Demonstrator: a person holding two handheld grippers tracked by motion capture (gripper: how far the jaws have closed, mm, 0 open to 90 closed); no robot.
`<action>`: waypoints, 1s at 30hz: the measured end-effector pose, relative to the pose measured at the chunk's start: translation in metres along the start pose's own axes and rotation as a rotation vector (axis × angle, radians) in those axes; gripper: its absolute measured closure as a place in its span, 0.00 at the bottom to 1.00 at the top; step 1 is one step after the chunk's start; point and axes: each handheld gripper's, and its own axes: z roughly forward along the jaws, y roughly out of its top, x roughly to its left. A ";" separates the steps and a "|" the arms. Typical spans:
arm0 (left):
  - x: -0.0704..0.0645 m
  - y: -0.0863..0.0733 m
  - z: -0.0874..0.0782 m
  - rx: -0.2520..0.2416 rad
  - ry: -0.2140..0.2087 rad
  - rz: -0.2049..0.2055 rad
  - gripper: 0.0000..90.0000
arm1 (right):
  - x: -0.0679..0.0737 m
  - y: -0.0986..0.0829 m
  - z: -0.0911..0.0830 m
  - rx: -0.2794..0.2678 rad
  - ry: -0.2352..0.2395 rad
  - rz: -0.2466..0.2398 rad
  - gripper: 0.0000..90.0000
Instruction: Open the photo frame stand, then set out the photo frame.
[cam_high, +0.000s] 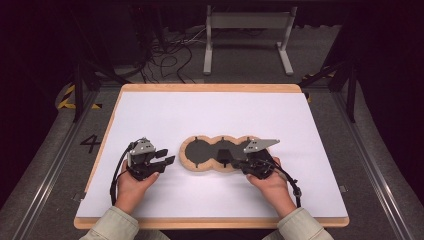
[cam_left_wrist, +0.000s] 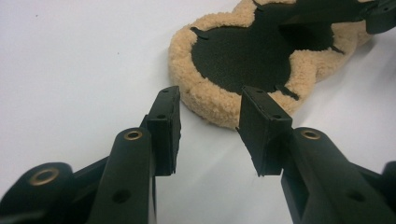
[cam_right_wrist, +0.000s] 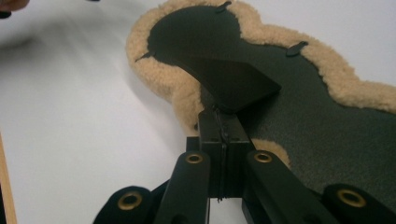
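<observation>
a tan fleece pad (cam_high: 210, 167) with a black three-lobed top lay flat on the white table (cam_high: 210, 115), near the front middle. the right gripper (cam_high: 239, 163) sat at the pad's right end, jaws pressed together and clamped on a black flap (cam_right_wrist: 233, 84) of the pad's top layer, lifted a little off the surface in the right gripper view. the fleece rim (cam_right_wrist: 154, 74) ran around the black face there. the left gripper (cam_high: 170, 159) was just left of the pad, not touching it, jaws apart with nothing between them. in the left gripper view its fingertips (cam_left_wrist: 166, 121) stood just short of the pad's (cam_left_wrist: 243, 60) near fleece edge. the person's hands (cam_high: 131, 182) held both grippers, beige sleeves (cam_high: 112, 225) at the table's near edge. a grey stand (cam_high: 247, 37) and cables (cam_high: 170, 57) were on the floor beyond the table.
</observation>
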 end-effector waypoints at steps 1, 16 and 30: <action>0.000 0.000 0.000 -0.001 -0.004 0.001 0.65 | -0.001 0.002 0.000 -0.009 0.001 0.004 0.99; -0.001 0.016 -0.001 0.047 -0.042 -0.040 0.55 | -0.003 0.004 -0.022 0.020 -0.059 -0.013 0.85; -0.004 0.032 -0.001 0.068 -0.045 -0.062 0.47 | -0.024 0.006 -0.057 -0.059 -0.139 0.040 0.66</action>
